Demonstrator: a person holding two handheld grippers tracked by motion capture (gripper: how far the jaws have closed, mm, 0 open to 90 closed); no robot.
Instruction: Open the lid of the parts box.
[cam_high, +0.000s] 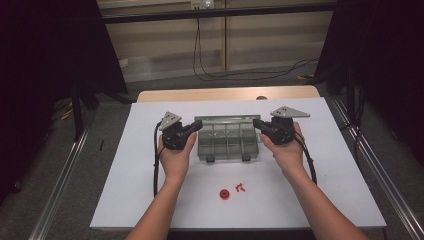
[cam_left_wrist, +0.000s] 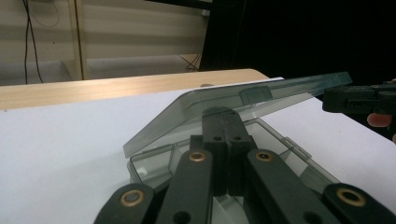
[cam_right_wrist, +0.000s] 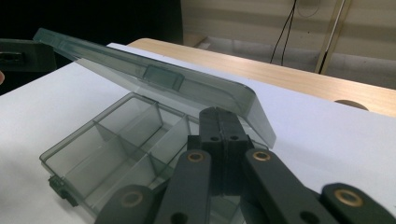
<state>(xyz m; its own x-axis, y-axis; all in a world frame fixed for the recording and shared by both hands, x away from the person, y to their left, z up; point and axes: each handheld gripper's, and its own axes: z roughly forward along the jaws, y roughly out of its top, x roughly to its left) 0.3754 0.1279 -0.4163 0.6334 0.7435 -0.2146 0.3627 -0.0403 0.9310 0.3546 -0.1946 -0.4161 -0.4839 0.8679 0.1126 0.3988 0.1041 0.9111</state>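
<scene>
A smoky clear compartment box (cam_high: 227, 145) sits on the white board (cam_high: 150, 165), its latches toward me. Its lid (cam_high: 226, 119) stands partly raised, hinged at the far side. My left gripper (cam_high: 199, 125) is shut, with its tip under the lid's left end. My right gripper (cam_high: 256, 122) is shut too, tip under the lid's right end. In the left gripper view the closed jaws (cam_left_wrist: 224, 114) meet the underside of the lid (cam_left_wrist: 243, 105) over the open tray (cam_left_wrist: 149, 163). The right gripper view has the closed jaws (cam_right_wrist: 219, 114) under the lid (cam_right_wrist: 154, 77), with empty compartments (cam_right_wrist: 116, 144) below.
A small red wheel (cam_high: 224, 193) and tiny red parts (cam_high: 240, 188) lie on the board in front of the box. The wooden table edge (cam_high: 225, 94) runs behind the board. Metal rails (cam_high: 65, 170) flank the table, and cables lie on the floor beyond.
</scene>
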